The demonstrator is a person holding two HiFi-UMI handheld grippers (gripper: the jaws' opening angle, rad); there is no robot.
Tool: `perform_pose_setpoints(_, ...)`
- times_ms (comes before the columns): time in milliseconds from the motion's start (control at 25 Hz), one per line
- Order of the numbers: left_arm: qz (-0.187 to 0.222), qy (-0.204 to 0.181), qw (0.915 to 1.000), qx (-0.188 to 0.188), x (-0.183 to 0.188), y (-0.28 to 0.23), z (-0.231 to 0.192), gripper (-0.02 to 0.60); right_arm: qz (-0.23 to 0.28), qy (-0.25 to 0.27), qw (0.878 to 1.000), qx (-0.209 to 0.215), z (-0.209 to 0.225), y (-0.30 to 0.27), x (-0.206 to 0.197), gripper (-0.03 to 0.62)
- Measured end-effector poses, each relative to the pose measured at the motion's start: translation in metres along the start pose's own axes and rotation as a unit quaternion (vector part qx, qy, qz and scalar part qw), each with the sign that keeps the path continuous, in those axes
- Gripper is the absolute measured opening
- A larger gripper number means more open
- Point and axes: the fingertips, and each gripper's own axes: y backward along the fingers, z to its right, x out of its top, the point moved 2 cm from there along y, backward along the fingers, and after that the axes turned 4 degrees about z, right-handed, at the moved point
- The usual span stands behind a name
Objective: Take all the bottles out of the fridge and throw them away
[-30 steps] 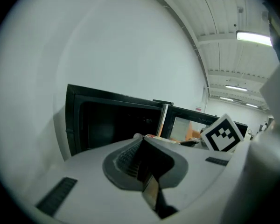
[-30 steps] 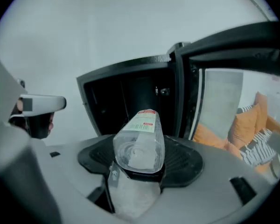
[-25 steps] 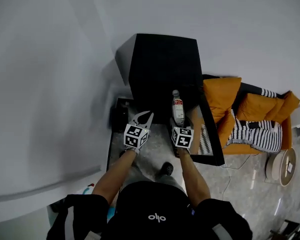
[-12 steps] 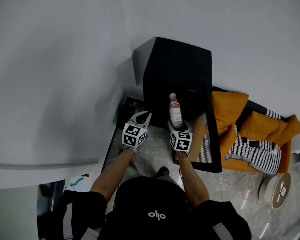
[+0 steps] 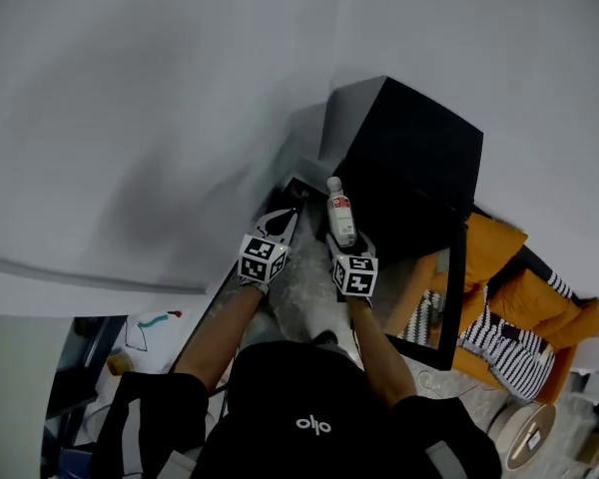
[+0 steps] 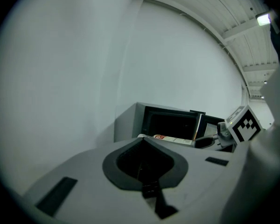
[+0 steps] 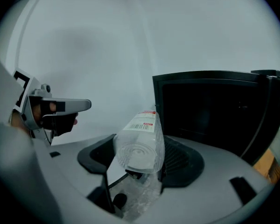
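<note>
Standing at 1 o'clock in head view: black fridge [image 5: 409, 158], door [image 5: 457, 297] swung open toward 4 o'clock. Orange sofa [image 5: 499, 277] beyond door, 4 o'clock. Left tool [image 5: 283, 223] fully closed, empty, at 9 o'clock of right tool. Right tool [image 5: 345, 239] clamped on lower body of clear bottle [image 5: 340, 211]. Bottle outside fridge, cap toward 12 o'clock, red-white label.
</note>
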Motion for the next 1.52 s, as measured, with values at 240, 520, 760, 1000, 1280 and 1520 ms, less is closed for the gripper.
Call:
perform_pose_setpoints(240, 0.000, 0.015, 0.9987, 0.050, -0.009, 0.038, -0.049, 0.006, -0.012, 0.021, 0.999, 0.037, -0.041, -0.030, 0.005, 0.311)
perform_pose_setpoints(520, 0.001, 0.031, 0.9965, 0.077, -0.021, 0.051, -0.086, 0.007, -0.038, 0.038, 0.997, 0.058, -0.064, -0.063, -0.005, 0.311)
perform_pose_setpoints(760, -0.003, 0.041, 0.9963, 0.076, -0.041, 0.050, -0.116, 0.006, -0.064, 0.040, 0.995, 0.069, -0.079, -0.109, -0.030, 0.311)
perform_pose_setpoints(1000, -0.011, 0.053, 0.9962, 0.069, -0.082, 0.025, -0.148, 0.006, -0.083, 0.034, 0.994, 0.070, -0.079, -0.176, -0.068, 0.311)
perform_pose_setpoints(1280, -0.022, 0.066, 0.9962, 0.052, -0.141, -0.015, -0.179, 0.006, -0.093, 0.025, 0.993, 0.060, -0.063, -0.255, -0.126, 0.311)
perform_pose_setpoints(1520, -0.040, 0.073, 0.9955, 0.044, -0.195, -0.035, -0.194, 0.006, -0.130, 0.023, 0.989, 0.060, -0.052, -0.307, -0.196, 0.311)
